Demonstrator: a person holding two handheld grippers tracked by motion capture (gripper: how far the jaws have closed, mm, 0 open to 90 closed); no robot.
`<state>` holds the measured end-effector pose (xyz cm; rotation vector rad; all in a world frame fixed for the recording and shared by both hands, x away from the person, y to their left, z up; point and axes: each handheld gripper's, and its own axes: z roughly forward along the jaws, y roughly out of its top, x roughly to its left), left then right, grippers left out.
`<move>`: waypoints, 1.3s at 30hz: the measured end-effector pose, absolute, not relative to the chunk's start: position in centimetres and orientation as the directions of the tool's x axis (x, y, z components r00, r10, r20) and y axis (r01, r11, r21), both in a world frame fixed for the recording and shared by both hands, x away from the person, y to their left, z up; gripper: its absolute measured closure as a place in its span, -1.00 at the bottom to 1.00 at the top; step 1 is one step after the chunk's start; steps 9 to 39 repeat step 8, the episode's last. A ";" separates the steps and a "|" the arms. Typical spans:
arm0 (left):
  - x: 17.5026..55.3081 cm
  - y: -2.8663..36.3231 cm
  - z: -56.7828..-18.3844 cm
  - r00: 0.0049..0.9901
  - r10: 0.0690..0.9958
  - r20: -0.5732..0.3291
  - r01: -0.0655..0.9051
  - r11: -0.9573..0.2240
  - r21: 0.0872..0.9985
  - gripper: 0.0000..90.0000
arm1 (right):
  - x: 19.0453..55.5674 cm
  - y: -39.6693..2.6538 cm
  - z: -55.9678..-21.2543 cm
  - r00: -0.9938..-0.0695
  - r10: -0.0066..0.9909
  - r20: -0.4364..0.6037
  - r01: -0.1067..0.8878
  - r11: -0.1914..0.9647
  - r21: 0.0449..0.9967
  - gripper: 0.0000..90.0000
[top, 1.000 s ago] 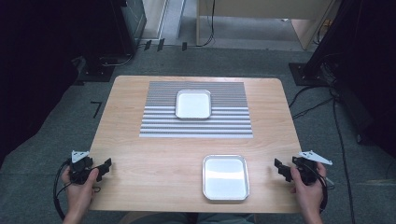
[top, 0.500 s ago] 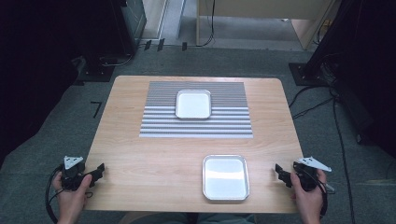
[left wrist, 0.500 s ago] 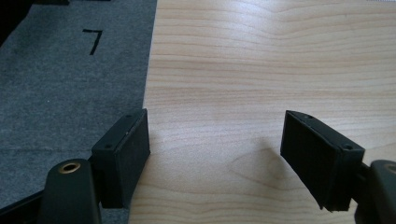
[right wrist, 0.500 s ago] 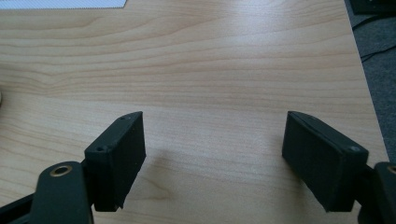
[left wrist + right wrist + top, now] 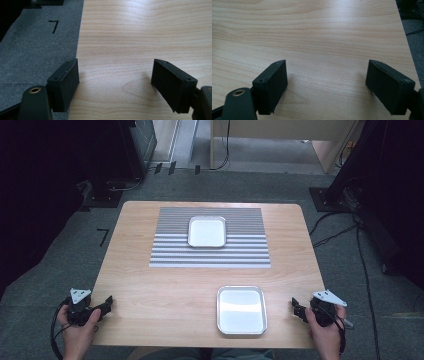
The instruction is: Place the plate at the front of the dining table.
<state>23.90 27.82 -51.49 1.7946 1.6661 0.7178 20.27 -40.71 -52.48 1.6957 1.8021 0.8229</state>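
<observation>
Two metal trays lie on the tabletop (image 5: pixel 150 290). The near tray (image 5: pixel 241 310) sits between the two sets of fingers, closer to the right gripper (image 5: pixel 297 308), which hangs at the tabletop's right near edge. The far tray (image 5: pixel 207 231) rests on a striped mat (image 5: pixel 210 255), well ahead of both. The left gripper (image 5: pixel 106 303) is at the left near corner, its fingers (image 5: pixel 63 83) spread wide over bare wood and the grey floor (image 5: pixel 37 45), nothing between them. The right gripper's fingers (image 5: pixel 270 85) have just been opening and stand released, with bare wood between them.
</observation>
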 end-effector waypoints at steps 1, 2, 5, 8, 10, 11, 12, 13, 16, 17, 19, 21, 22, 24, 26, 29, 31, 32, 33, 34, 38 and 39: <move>24.0 27.8 -51.6 0.078 0.997 -0.001 0.676 -0.052 0.735 -0.54 | 20.3 -40.7 -52.5 -0.074 0.997 0.030 0.676 0.028 0.737 -0.62; 24.0 27.8 -51.6 0.078 0.997 -0.001 0.676 -0.052 0.735 -0.56 | 20.3 -40.7 -52.5 -0.074 0.997 0.030 0.676 0.028 0.737 -0.62; 24.1 27.8 -51.8 0.088 0.996 -0.001 0.667 -0.059 0.743 -0.57 | 20.3 -40.7 -52.5 -0.073 0.997 0.030 0.677 0.028 0.736 -0.64; 24.1 27.8 -51.7 0.089 0.996 -0.001 0.668 -0.059 0.742 -0.57 | 20.3 -40.7 -52.5 -0.068 0.997 0.029 0.678 0.025 0.734 -0.67; 24.1 27.8 -51.7 0.089 0.996 -0.001 0.668 -0.059 0.742 -0.57 | 20.3 -40.7 -52.5 -0.068 0.997 0.029 0.678 0.025 0.734 -0.67; 24.1 27.8 -51.7 0.089 0.996 -0.001 0.668 -0.059 0.742 -0.57 | 20.3 -40.7 -52.5 -0.068 0.997 0.029 0.678 0.025 0.734 -0.67; 24.1 27.8 -51.7 0.089 0.996 -0.001 0.668 -0.059 0.742 -0.57 | 20.3 -40.7 -52.5 -0.068 0.997 0.029 0.678 0.025 0.734 -0.67; 24.1 27.8 -51.7 0.089 0.996 -0.001 0.668 -0.059 0.742 -0.57 | 20.3 -40.7 -52.5 -0.068 0.997 0.029 0.678 0.025 0.734 -0.67; 24.1 27.8 -51.7 0.089 0.996 -0.001 0.668 -0.059 0.742 -0.57 | 20.3 -40.7 -52.5 -0.068 0.997 0.029 0.678 0.025 0.734 -0.67; 24.1 27.8 -51.7 0.089 0.996 -0.001 0.668 -0.059 0.742 -0.57 | 20.3 -40.7 -52.5 -0.068 0.997 0.029 0.678 0.025 0.734 -0.67; 24.1 27.8 -51.7 0.089 0.996 -0.001 0.668 -0.059 0.742 -0.57 | 20.3 -40.7 -52.5 -0.068 0.997 0.029 0.678 0.025 0.734 -0.67; 24.1 27.8 -51.7 0.089 0.996 -0.001 0.668 -0.059 0.742 -0.57 | 20.3 -40.7 -52.5 -0.068 0.997 0.029 0.678 0.025 0.734 -0.67; 24.1 27.8 -51.7 0.089 0.996 -0.001 0.668 -0.059 0.742 -0.57 | 20.3 -40.7 -52.5 -0.068 0.997 0.029 0.678 0.025 0.734 -0.67; 24.1 27.8 -51.7 0.089 0.996 -0.001 0.668 -0.059 0.742 -0.57 | 20.3 -40.7 -52.5 -0.068 0.997 0.029 0.678 0.025 0.734 -0.67; 24.1 27.8 -51.7 0.089 0.996 -0.001 0.668 -0.059 0.742 -0.57 | 20.3 -40.7 -52.5 -0.068 0.997 0.029 0.678 0.025 0.734 -0.67; 24.1 27.8 -51.7 0.089 0.996 -0.001 0.668 -0.059 0.742 -0.57 | 20.3 -40.7 -52.5 -0.068 0.997 0.029 0.678 0.025 0.734 -0.67; 24.1 27.8 -51.7 0.089 0.996 -0.001 0.668 -0.059 0.742 -0.57 | 20.3 -40.7 -52.5 -0.068 0.997 0.029 0.678 0.025 0.734 -0.67; 24.1 27.8 -51.7 0.089 0.996 -0.001 0.668 -0.059 0.742 -0.57 | 20.3 -40.7 -52.5 -0.068 0.997 0.029 0.678 0.025 0.734 -0.67; 24.1 27.8 -51.7 0.089 0.996 -0.001 0.668 -0.059 0.742 -0.57 | 20.3 -40.7 -52.5 -0.068 0.997 0.029 0.678 0.025 0.734 -0.67; 24.1 27.8 -51.7 0.089 0.996 -0.001 0.668 -0.059 0.742 -0.57 | 20.3 -40.7 -52.5 -0.068 0.997 0.029 0.678 0.025 0.734 -0.67; 24.1 27.8 -51.7 0.089 0.996 -0.001 0.668 -0.059 0.742 -0.57 | 20.3 -40.7 -52.5 -0.068 0.997 0.029 0.678 0.025 0.734 -0.67; 24.1 27.8 -51.7 0.089 0.996 -0.001 0.668 -0.059 0.742 -0.57 | 20.3 -40.7 -52.5 -0.068 0.997 0.029 0.678 0.025 0.734 -0.67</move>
